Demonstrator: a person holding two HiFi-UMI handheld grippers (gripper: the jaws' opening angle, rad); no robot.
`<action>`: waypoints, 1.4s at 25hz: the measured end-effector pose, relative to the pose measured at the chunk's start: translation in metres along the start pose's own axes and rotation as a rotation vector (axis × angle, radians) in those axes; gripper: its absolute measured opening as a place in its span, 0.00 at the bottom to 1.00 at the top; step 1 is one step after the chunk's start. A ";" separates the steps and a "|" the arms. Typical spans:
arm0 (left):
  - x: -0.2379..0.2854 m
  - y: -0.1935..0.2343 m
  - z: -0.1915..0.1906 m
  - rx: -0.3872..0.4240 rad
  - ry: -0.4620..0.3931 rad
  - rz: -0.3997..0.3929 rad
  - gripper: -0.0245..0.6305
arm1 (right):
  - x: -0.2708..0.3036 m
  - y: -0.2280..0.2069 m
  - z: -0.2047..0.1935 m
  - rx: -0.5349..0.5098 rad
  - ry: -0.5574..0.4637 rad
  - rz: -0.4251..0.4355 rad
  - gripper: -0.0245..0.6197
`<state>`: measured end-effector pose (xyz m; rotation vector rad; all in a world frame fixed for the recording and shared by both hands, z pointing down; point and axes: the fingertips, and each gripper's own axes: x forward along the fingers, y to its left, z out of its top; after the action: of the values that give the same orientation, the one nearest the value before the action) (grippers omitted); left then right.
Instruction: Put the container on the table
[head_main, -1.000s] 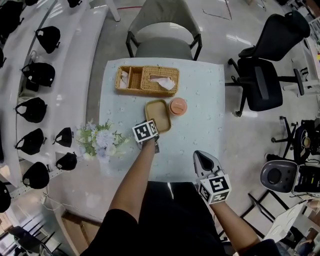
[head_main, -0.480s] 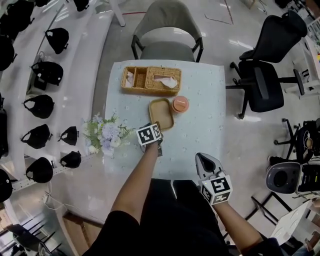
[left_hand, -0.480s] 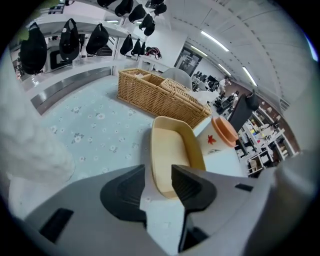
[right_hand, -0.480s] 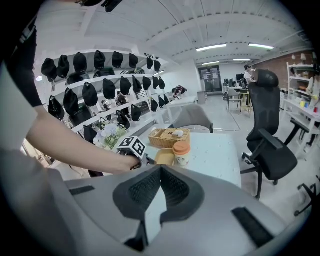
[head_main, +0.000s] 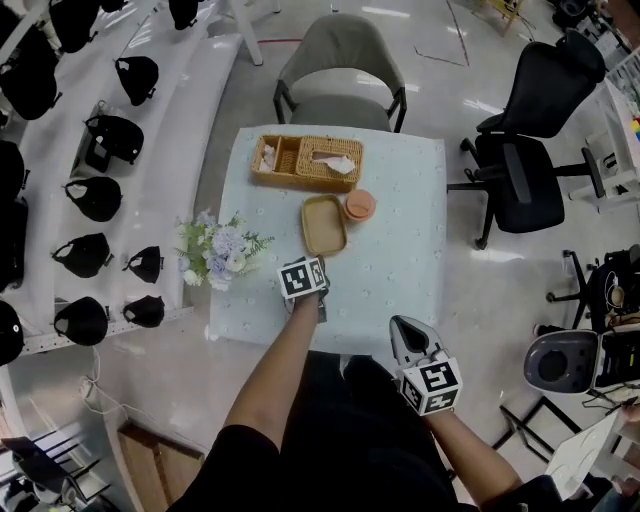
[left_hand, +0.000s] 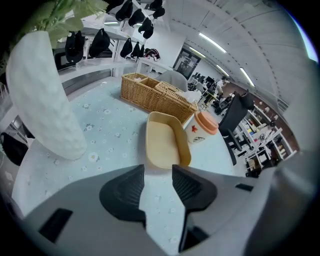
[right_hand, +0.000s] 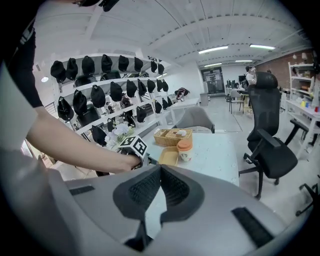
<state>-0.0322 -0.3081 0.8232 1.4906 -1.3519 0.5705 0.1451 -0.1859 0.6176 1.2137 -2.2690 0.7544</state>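
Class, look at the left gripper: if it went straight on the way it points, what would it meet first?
The left gripper, jaws opening with nothing between them, would probably meet the table just short of the tan tray; depth is unclear.

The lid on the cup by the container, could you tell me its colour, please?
Salmon orange; the lid shows best in the left gripper view.

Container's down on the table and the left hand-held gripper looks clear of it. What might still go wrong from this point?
1. The container sits right beside the lidded cup. A stray nudge from the left hand-held gripper, whose empty jaws are opening just short of it, might push it into the cup.
2. The white vase stands close on that gripper's left; a sideways swing could tip it.
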 end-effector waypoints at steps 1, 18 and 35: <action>-0.005 -0.002 -0.003 -0.001 -0.004 -0.001 0.27 | -0.005 0.000 -0.001 0.002 -0.003 -0.001 0.04; -0.122 -0.031 -0.052 -0.023 -0.115 -0.013 0.27 | -0.077 -0.007 0.005 0.007 -0.107 -0.003 0.04; -0.260 -0.125 -0.058 0.123 -0.351 -0.204 0.27 | -0.090 -0.019 0.029 -0.028 -0.175 0.012 0.04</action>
<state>0.0315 -0.1550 0.5803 1.8683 -1.4238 0.2724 0.2034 -0.1594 0.5447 1.3000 -2.4204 0.6408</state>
